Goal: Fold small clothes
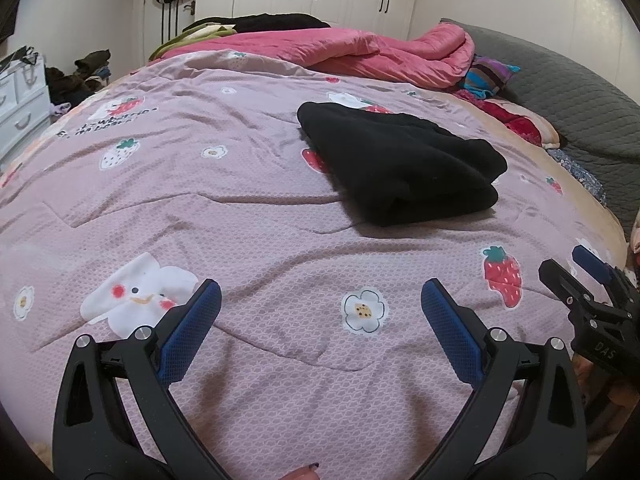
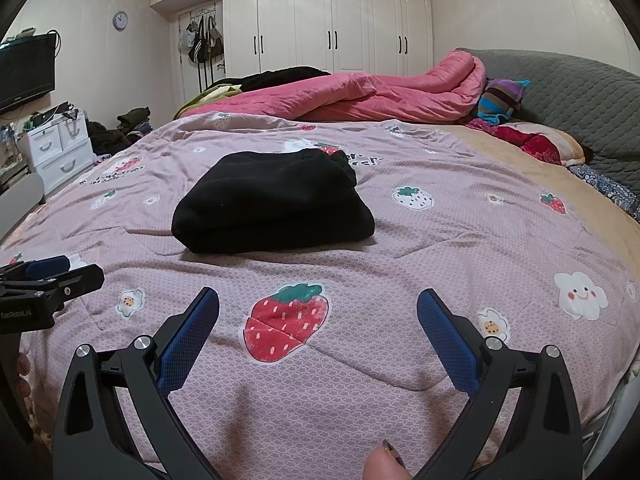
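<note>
On the strawberry-print bedspread [image 2: 440, 240], a folded black garment [image 2: 272, 204]; both tongs [image 1: 320, 312] [image 2: 318, 320] wide open, empty.

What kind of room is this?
Most likely a bedroom. A wide bed with a pinkish strawberry-print quilt fills the view, a rumpled pink duvet lies at its far side, and tall white wardrobe doors line the back wall. A folded black garment rests on the quilt.

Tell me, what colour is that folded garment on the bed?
Black folded garment, clearest in the right wrist view.
</note>
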The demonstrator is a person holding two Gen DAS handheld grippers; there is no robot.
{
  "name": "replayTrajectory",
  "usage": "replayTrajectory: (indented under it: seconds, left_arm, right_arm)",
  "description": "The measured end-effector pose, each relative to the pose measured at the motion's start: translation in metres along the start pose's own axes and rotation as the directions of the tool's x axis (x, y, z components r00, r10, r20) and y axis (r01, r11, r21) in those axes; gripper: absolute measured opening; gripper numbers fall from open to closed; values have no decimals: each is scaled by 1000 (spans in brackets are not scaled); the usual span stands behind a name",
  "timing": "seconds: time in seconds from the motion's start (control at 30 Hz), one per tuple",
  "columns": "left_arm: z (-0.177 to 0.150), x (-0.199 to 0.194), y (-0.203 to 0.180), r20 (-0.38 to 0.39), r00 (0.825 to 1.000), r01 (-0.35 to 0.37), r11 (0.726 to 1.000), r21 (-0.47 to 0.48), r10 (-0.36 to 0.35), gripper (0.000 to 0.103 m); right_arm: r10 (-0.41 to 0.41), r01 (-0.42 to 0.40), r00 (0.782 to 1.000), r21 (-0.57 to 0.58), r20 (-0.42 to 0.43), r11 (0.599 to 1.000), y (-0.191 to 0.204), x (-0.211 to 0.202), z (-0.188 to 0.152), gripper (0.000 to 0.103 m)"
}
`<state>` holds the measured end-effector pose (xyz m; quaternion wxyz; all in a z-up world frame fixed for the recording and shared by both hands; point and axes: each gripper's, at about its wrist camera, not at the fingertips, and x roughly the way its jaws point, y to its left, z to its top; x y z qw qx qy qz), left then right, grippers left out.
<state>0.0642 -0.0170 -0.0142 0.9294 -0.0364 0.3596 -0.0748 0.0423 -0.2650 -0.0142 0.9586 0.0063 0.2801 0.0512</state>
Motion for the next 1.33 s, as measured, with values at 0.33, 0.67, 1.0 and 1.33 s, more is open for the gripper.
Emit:
replayTrajectory:
  seconds: [0.33, 0.67, 1.0, 1.33]
  left_arm:
    - [1, -1, -2, -2, 1000, -12, 1000, 10, 12, 94]
    - [0, -2, -5, -11, 1000, -17, 1000, 21, 18, 94]
    - [3, -7, -4, 0, 999, -35, 999, 39, 35, 94]
    - [51, -45, 175, 8, 956, -289, 948, -130, 293, 94]
  right_arm:
    - [-7, 7, 1000, -1, 5, 1000, 0, -4, 0, 99]
    - [-19, 19, 1000, 5, 9, 1000, -1, -6, 1, 99]
    - [-120, 116, 991, 67, 57, 991, -11, -26, 5, 99]
    - [-679, 712, 669, 523, -302, 468, -280, -135, -46, 99]
